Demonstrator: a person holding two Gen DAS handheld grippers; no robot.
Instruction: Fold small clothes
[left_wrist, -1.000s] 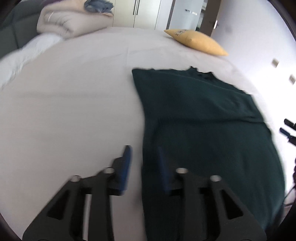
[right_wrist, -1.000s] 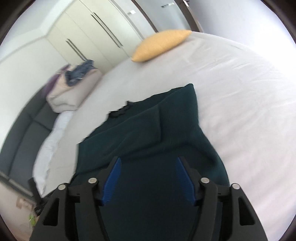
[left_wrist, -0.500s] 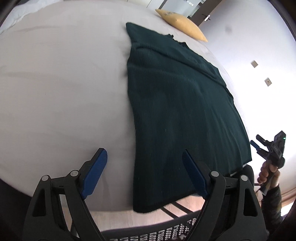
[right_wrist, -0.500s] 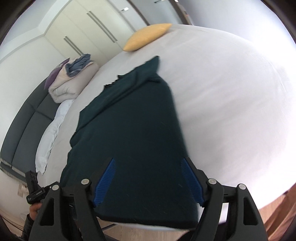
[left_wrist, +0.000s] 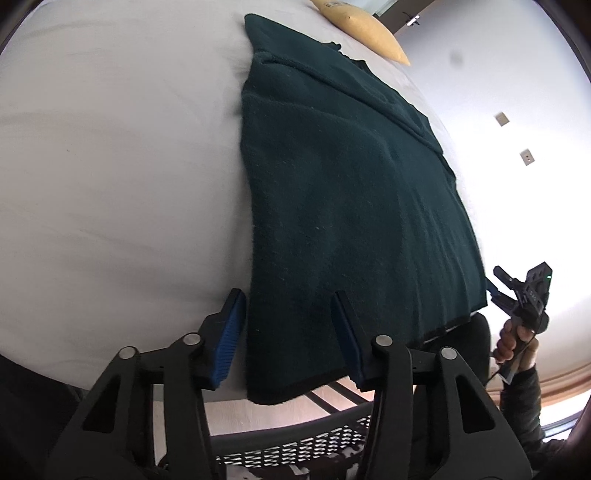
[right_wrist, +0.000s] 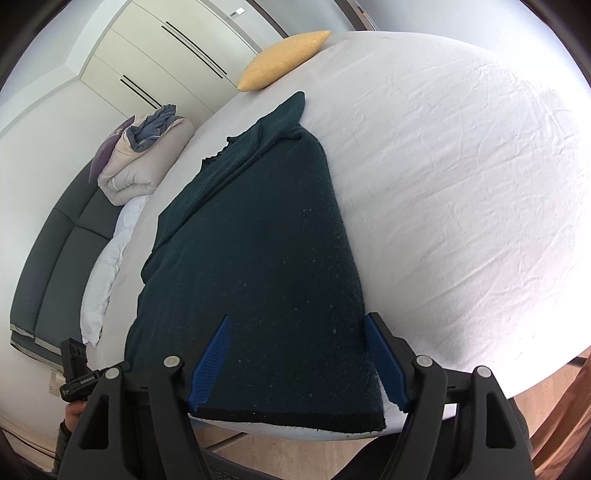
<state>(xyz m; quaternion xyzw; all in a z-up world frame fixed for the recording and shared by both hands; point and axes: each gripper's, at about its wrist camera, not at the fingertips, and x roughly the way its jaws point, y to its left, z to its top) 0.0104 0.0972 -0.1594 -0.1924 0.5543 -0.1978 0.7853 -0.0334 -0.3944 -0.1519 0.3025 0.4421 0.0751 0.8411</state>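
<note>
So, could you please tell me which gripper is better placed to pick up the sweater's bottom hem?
Probably the right gripper: it's open with the dark green sweater hem corner between its fingers. The left gripper straddles only the side edge.

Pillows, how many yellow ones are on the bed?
1. The yellow pillow lies at the far end of the bed, beyond the dark green sweater. The folded duvet on the sofa might hide others.

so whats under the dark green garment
The dark green garment lies flat on the white bed sheet, its hem reaching the bed's near edge. The folded-in sleeves hide the layers below, and anything between garment and sheet is covered.
</note>
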